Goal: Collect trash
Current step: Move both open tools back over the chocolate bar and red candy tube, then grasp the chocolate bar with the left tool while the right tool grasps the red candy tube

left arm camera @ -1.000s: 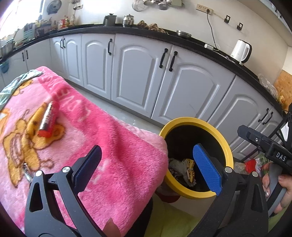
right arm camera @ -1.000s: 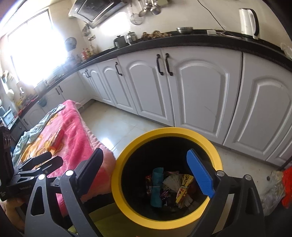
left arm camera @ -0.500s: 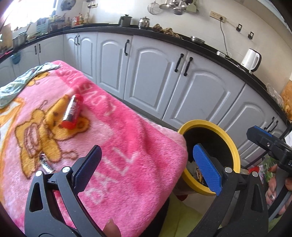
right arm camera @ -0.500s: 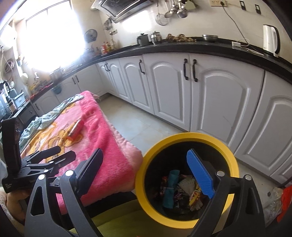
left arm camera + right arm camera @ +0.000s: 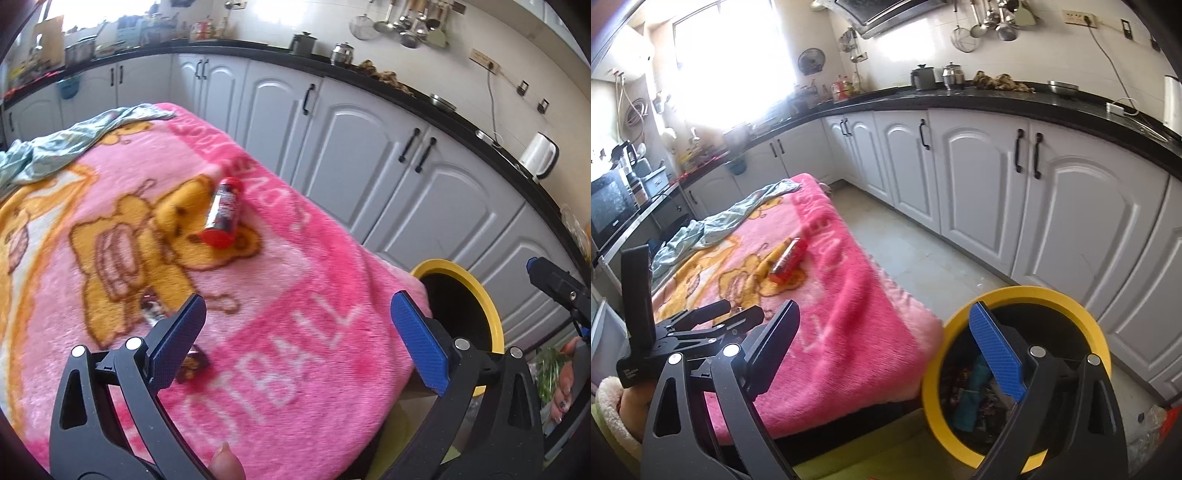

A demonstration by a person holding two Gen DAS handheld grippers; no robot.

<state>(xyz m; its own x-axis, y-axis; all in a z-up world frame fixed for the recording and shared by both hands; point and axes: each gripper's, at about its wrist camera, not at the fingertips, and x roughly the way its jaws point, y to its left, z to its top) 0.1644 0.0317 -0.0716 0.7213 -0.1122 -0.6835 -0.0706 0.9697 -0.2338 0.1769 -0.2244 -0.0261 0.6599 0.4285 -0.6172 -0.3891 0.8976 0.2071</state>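
Note:
A red and silver snack tube (image 5: 223, 214) lies on the pink blanket (image 5: 280, 295); it also shows in the right wrist view (image 5: 786, 260). Small dark wrappers (image 5: 155, 306) lie near my left gripper's left finger, one partly hidden behind it. My left gripper (image 5: 297, 339) is open and empty above the blanket's near part. A yellow-rimmed black bin (image 5: 1045, 295) holds trash beside the blanket's right end; it also shows in the left wrist view (image 5: 476, 295). My right gripper (image 5: 886, 350) is open and empty, over the gap between blanket and bin.
A crumpled pale green cloth (image 5: 62, 144) lies at the blanket's far left end. White cabinets (image 5: 979, 184) under a black counter run along the back, with tiled floor (image 5: 916, 251) between. A white kettle (image 5: 537, 157) stands on the counter. Plastic bags (image 5: 1152, 424) lie right of the bin.
Both grippers swung left, away from the bin and toward the blanket. The tube and wrappers now sit nearer the middle of the left view. Both stay open.

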